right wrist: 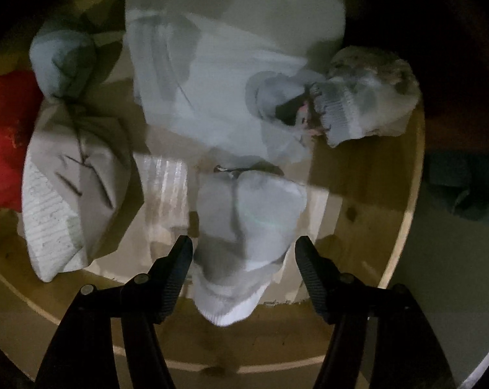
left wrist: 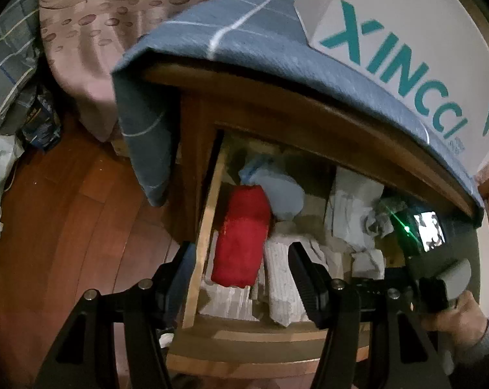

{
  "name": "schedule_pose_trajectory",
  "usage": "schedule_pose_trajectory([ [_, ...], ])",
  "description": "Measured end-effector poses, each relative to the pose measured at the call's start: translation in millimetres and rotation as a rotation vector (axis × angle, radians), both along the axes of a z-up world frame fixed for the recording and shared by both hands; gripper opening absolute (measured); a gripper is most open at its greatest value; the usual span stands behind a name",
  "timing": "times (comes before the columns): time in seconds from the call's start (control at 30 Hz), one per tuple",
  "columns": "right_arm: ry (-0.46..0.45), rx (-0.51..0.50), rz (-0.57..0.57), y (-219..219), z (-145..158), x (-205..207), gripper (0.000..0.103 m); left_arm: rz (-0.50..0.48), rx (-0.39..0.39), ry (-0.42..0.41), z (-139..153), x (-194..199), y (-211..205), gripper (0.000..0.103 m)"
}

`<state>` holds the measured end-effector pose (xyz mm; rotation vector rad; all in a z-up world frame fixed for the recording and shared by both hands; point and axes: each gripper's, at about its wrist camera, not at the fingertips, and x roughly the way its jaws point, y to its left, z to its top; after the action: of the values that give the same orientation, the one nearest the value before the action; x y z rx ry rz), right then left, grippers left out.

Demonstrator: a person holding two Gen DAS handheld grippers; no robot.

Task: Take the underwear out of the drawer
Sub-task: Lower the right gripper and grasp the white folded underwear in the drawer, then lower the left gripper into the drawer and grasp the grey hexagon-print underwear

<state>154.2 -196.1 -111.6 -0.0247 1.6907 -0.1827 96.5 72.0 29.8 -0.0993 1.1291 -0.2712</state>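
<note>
The wooden drawer (left wrist: 205,227) stands pulled open under the nightstand top. Inside lie a red rolled garment (left wrist: 241,236), a pale blue bundle (left wrist: 281,194) and white folded pieces (left wrist: 283,275). My left gripper (left wrist: 241,256) is open above the drawer's left front, its left finger outside the drawer's side wall. My right gripper (right wrist: 244,249) is open inside the drawer, its fingers on either side of a white rolled bundle (right wrist: 247,227), not closed on it. The red garment also shows at the left of the right wrist view (right wrist: 8,136). The right gripper's body shows in the left wrist view (left wrist: 432,259).
A blue checked cloth (left wrist: 231,45) drapes over the nightstand top, with a white box (left wrist: 406,48) on it. A bed with pink bedding (left wrist: 92,32) stands to the left, above wooden floor (left wrist: 66,210). A grey-and-white rolled bundle (right wrist: 367,97) lies at the drawer's right.
</note>
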Motion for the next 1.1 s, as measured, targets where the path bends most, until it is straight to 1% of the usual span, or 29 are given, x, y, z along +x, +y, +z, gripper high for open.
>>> schedule_pose_trajectory([
  [0.07, 0.028, 0.028, -0.012, 8, -10, -13, 0.060, -0.016, 0.019, 0.005, -2, 0, -4, 0.061],
  [0.13, 0.041, 0.041, -0.020, 7, -15, -15, 0.058, -0.029, 0.038, 0.013, -5, 0, -9, 0.061],
  [0.2, 0.047, 0.051, -0.017, 5, -19, -18, 0.051, -0.041, 0.048, 0.029, -8, 1, -13, 0.061],
  [0.27, 0.028, 0.054, -0.007, 3, -19, -19, 0.045, -0.059, 0.055, 0.050, -13, 2, -19, 0.061],
  [0.3, 0.019, 0.056, -0.001, 0, -28, -19, 0.044, -0.070, 0.052, 0.059, -15, 1, -22, 0.061],
  [0.37, -0.019, 0.070, -0.019, -3, -20, -24, 0.041, -0.085, 0.057, 0.075, -18, 1, -27, 0.061],
  [0.47, -0.090, 0.073, -0.037, -5, -4, -38, 0.041, -0.116, 0.071, 0.103, -26, -1, -36, 0.061],
  [0.67, -0.221, 0.164, -0.169, -23, 24, -71, 0.041, -0.142, 0.059, 0.175, -41, -2, -49, 0.061],
  [0.77, -0.274, 0.170, -0.187, -27, 38, -89, 0.041, -0.172, 0.072, 0.205, -48, -5, -60, 0.061],
  [0.83, -0.319, 0.192, -0.193, -31, 41, -99, 0.041, -0.192, 0.075, 0.225, -52, -5, -66, 0.061],
  [0.87, -0.333, 0.215, -0.196, -36, 37, -99, 0.041, -0.202, 0.082, 0.235, -54, -5, -69, 0.061],
  [0.93, -0.339, 0.251, -0.218, -36, 34, -106, 0.041, -0.220, 0.076, 0.245, -57, -5, -76, 0.063],
  [0.97, -0.338, 0.265, -0.228, -35, 43, -98, 0.041, -0.231, 0.075, 0.259, -59, -4, -79, 0.065],
  [1.0, -0.333, 0.281, -0.234, -37, 40, -97, 0.041, -0.236, 0.082, 0.280, -62, -2, -82, 0.066],
  [1.07, -0.314, 0.323, -0.260, -40, 52, -91, 0.041, -0.246, 0.091, 0.300, -65, 1, -87, 0.067],
  [1.1, -0.305, 0.345, -0.266, -40, 49, -92, 0.041, -0.250, 0.096, 0.310, -68, 3, -90, 0.068],
])
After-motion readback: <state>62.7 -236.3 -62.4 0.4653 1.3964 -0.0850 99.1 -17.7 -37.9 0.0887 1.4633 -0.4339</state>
